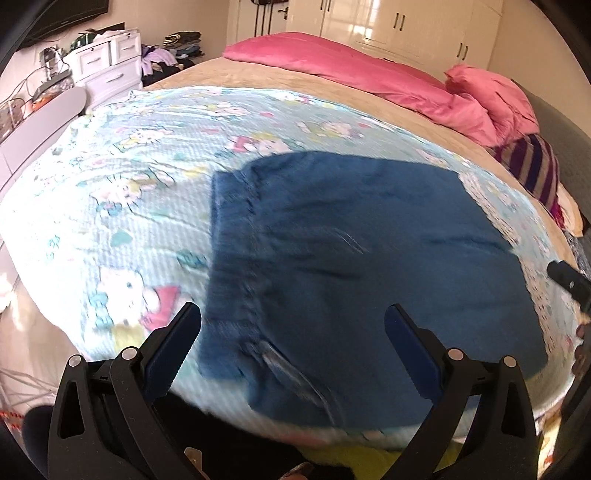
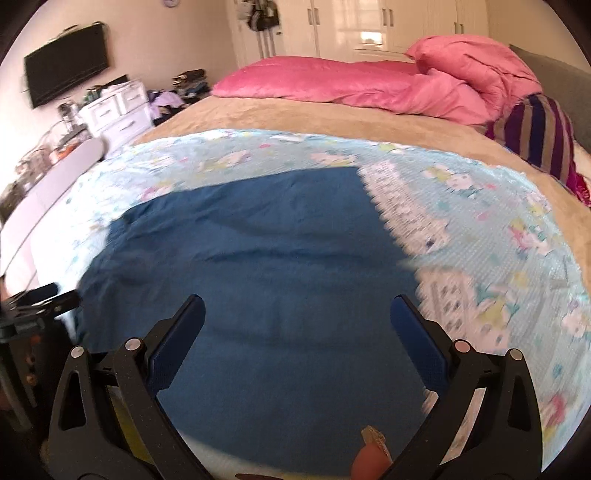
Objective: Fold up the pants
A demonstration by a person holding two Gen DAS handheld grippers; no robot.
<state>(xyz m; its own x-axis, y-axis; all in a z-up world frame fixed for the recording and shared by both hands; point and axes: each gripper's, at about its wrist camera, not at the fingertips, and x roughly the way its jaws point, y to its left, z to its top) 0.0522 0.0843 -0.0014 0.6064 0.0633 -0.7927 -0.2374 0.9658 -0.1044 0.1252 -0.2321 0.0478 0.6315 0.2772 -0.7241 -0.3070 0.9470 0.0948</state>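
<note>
Dark blue pants [image 1: 354, 266] lie folded flat in a rough rectangle on a light blue cartoon-print sheet [image 1: 122, 192] on the bed. In the left wrist view my left gripper [image 1: 293, 321] is open and empty above the near left part of the pants, by a pocket seam [image 1: 291, 365]. In the right wrist view the pants [image 2: 266, 266] fill the middle. My right gripper [image 2: 297, 314] is open and empty above their near edge. The right gripper's tip shows at the right edge of the left view [image 1: 567, 277]; the left gripper shows at the left edge of the right view [image 2: 40, 299].
A beige blanket [image 2: 288, 114] covers the bed beyond the sheet. A pink duvet [image 2: 369, 85] and a striped pillow [image 2: 535, 129] lie at the far side. White drawers [image 1: 107, 66] and a wall TV [image 2: 66, 70] stand left of the bed. Wardrobes [image 1: 424, 29] line the back wall.
</note>
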